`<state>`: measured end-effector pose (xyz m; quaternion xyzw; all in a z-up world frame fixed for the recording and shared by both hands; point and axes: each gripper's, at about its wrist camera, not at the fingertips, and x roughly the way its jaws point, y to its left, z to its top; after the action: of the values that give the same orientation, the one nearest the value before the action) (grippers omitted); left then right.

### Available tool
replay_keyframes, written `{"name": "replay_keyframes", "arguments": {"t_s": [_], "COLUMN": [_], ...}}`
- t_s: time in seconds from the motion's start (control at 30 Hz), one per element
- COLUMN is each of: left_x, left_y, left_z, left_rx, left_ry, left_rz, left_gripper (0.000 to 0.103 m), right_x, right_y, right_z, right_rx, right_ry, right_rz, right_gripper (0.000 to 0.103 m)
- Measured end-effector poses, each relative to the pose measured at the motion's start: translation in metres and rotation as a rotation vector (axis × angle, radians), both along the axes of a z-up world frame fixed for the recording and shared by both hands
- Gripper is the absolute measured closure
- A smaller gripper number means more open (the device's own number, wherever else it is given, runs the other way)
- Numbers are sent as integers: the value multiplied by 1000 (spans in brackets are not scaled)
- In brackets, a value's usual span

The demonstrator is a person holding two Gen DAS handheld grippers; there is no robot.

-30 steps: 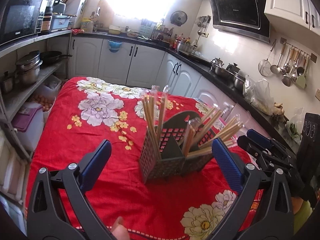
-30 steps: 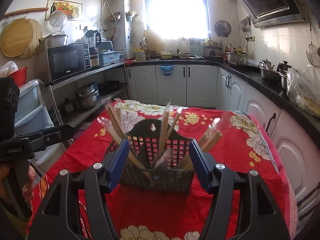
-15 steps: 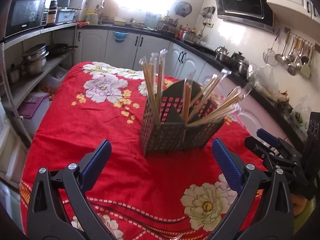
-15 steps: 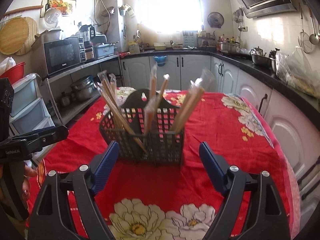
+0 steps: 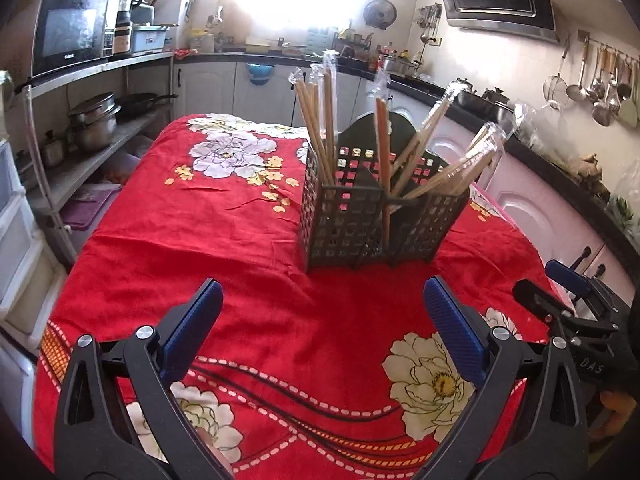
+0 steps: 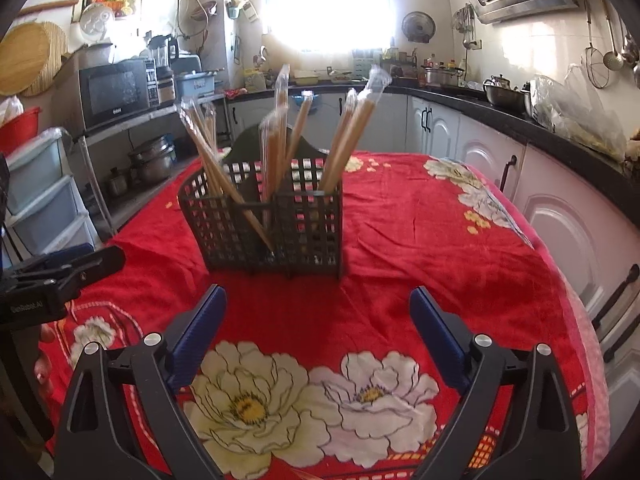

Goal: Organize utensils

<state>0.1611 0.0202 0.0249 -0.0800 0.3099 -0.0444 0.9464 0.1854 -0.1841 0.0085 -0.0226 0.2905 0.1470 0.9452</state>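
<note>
A dark grid utensil holder (image 5: 360, 224) stands upright on the red flowered tablecloth (image 5: 224, 240). It also shows in the right wrist view (image 6: 276, 228). Several plastic-wrapped wooden chopsticks (image 5: 320, 120) stand in its compartments, fanned out; they also show in the right wrist view (image 6: 352, 136). My left gripper (image 5: 320, 328) is open and empty, a short way in front of the holder. My right gripper (image 6: 318, 320) is open and empty, also short of the holder. The right gripper shows at the right edge of the left wrist view (image 5: 568, 300).
A shelf with a microwave (image 5: 68, 32) and pots (image 5: 94, 122) stands left of the table. White cabinets under a black counter (image 6: 560, 136) run along the right. Plastic drawers (image 6: 40, 200) stand at the left. The table's right edge (image 6: 560, 280) is close.
Both grippers have pulled back from the holder, which now stands free ahead of the fingertips instead of between them. Both stay open.
</note>
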Motion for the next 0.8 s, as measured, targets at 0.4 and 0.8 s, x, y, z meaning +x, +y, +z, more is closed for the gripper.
{"name": "replay_keyframes", "arguments": {"t_s": [0.4, 0.8], "left_x": [-16, -32], "left_y": [-23, -21], "left_z": [-16, -13], "left_rx": [97, 74], "left_ry": [-58, -181], "left_rz": [46, 62], "left_gripper": [10, 10], "right_x": [-20, -51], "right_y": [1, -8], "right_z": [-18, -2], "right_rx": [-11, 80], "right_ry": [-32, -284], "right_rz": [-3, 9], "right_gripper": [8, 6]}}
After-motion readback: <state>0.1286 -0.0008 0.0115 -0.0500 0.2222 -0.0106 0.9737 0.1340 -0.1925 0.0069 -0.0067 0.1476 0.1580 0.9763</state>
